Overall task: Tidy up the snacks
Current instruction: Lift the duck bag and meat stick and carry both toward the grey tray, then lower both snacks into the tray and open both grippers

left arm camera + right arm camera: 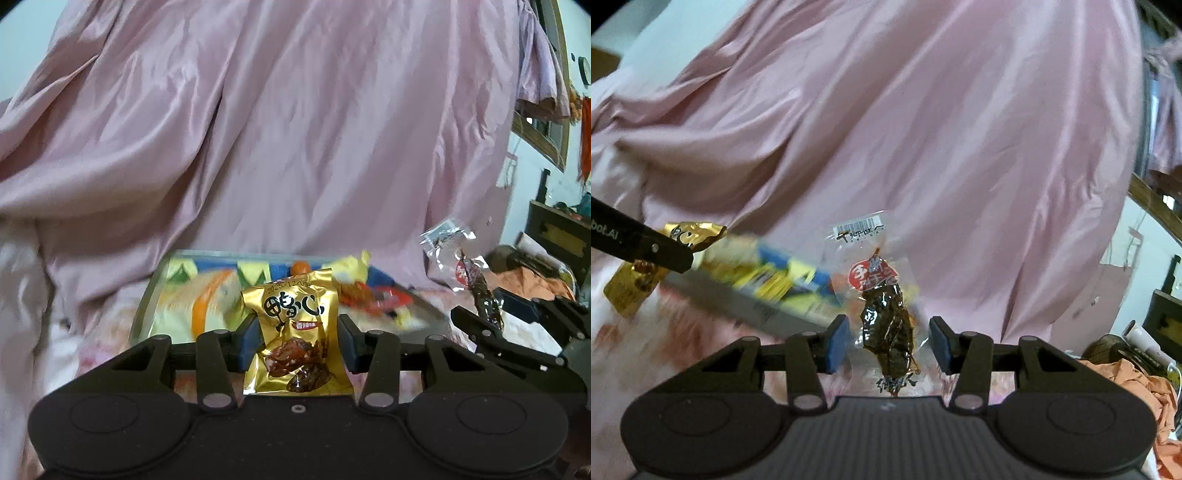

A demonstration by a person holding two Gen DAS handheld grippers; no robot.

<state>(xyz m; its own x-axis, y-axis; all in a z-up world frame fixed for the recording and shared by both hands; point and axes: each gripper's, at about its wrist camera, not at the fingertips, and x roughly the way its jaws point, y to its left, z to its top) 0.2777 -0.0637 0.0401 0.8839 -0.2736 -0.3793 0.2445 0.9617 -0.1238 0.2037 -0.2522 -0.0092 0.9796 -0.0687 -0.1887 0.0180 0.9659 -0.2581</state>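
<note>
My left gripper (297, 341) is shut on a gold snack packet (295, 332), held upright between its blue pads above the bed. My right gripper (888, 345) holds a clear packet of dark dried meat with a red label (882, 314) between its blue pads. That clear packet also shows at the right of the left wrist view (467, 273). The gold packet shows at the left of the right wrist view (646, 269). A tray (146, 306) with a colourful printed bottom lies ahead with several snacks, including orange-red packets (373, 295).
A large pink satin quilt (277, 129) is heaped behind the tray. The bed sheet has a pale floral print (96, 343). Orange cloth and clutter (1137, 380) lie at the far right, near dark furniture (554, 229).
</note>
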